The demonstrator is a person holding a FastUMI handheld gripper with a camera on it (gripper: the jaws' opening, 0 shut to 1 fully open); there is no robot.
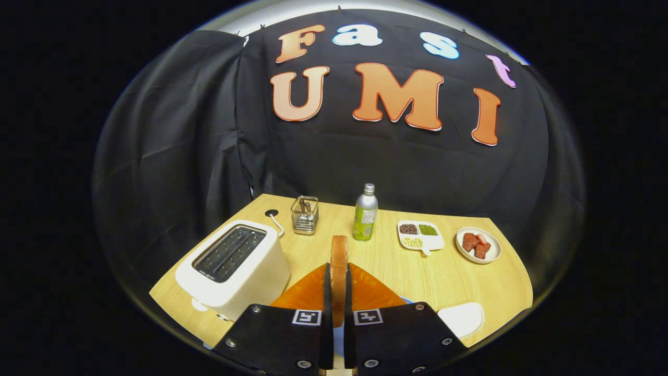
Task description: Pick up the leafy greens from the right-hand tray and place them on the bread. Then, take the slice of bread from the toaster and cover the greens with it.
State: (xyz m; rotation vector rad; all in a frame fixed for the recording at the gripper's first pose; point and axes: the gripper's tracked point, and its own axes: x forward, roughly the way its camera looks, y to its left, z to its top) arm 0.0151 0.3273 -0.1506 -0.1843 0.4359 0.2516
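A slice of bread (339, 271) stands edge-on and upright between my two fingers, and my gripper (338, 292) is shut on it. The white toaster (235, 266) sits on the wooden table to the left of the fingers, its two slots dark and empty. Below the held slice lies an orange mat (373, 292) with a bit of a blue plate (409, 300) showing at its right edge; the fingers and the slice hide what rests there. A white tray (462, 318) sits to the right of the fingers.
Beyond the fingers on the table (443, 277) stand a green bottle (365, 215), a wire basket (305, 214), a white divided dish of seeds (420, 236) and a round bowl of reddish pieces (477, 244). The toaster's cord (275, 222) runs to a hole in the tabletop.
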